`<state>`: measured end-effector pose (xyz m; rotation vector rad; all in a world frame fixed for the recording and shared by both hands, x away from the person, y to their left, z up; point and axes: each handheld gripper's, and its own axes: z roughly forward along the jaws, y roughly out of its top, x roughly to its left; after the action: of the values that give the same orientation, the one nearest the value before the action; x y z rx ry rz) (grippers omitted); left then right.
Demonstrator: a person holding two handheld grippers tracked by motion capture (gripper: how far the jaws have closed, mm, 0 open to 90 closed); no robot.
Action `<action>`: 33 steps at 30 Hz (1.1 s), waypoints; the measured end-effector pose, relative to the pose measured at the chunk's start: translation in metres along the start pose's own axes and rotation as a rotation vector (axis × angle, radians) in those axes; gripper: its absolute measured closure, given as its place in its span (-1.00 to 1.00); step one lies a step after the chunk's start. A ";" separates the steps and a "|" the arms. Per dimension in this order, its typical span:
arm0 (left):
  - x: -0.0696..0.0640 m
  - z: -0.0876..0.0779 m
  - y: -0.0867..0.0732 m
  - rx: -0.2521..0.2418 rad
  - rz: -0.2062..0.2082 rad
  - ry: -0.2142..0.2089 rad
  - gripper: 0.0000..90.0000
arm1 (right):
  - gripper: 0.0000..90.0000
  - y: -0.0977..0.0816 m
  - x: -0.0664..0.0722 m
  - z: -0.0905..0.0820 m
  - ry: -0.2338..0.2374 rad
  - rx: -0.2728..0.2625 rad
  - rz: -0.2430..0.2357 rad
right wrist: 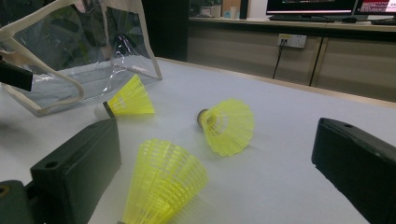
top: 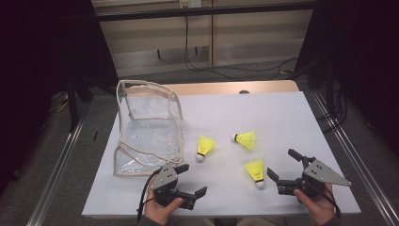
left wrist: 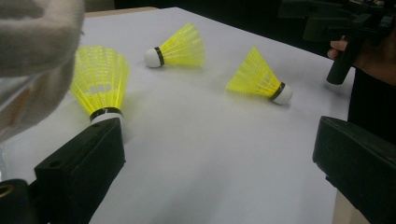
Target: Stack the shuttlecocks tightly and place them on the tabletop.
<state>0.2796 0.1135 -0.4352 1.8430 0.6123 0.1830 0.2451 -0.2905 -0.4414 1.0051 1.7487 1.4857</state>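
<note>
Three yellow shuttlecocks lie on the white table top (top: 263, 113). One (top: 205, 147) lies close to a clear bag (top: 146, 127) with beige trim. Another (top: 245, 139) rests on its side mid-table, and the third (top: 255, 172) is nearest the front edge. My left gripper (top: 193, 179) is open at the front, below the bag, with the first shuttlecock (left wrist: 100, 79) just past its left jaw. My right gripper (top: 281, 164) is open beside the third shuttlecock (right wrist: 163, 182), which lies close in front of its jaws. Neither gripper holds anything.
The bag stands open-mouthed at the table's left, its strap (right wrist: 46, 100) drooping toward the front. Beyond the far table edge are a floor with cables (top: 226, 70) and a wall unit. Metal rails (top: 61, 160) run along both sides.
</note>
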 end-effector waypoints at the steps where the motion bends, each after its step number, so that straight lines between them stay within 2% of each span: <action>1: 0.000 0.001 0.000 0.001 0.001 0.000 -0.95 | -0.98 0.000 0.000 0.000 -0.001 0.001 -0.001; 19: -0.007 0.023 0.011 0.022 -0.028 0.012 -0.95 | -0.98 -0.001 0.000 0.000 0.000 0.008 -0.001; 23: -0.010 0.029 0.014 0.025 -0.012 0.012 -0.95 | -0.98 0.000 0.000 0.000 0.000 0.005 -0.001; 27: -0.011 0.035 0.019 0.027 -0.020 0.004 -0.95 | -0.98 -0.001 0.000 0.000 0.002 0.011 -0.002; 33: -0.013 0.043 0.023 0.033 -0.058 0.060 -0.97 | -0.98 -0.001 -0.001 0.000 -0.001 0.009 -0.001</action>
<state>0.2936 0.0659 -0.4274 1.8547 0.7138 0.1915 0.2453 -0.2910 -0.4421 1.0091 1.7562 1.4770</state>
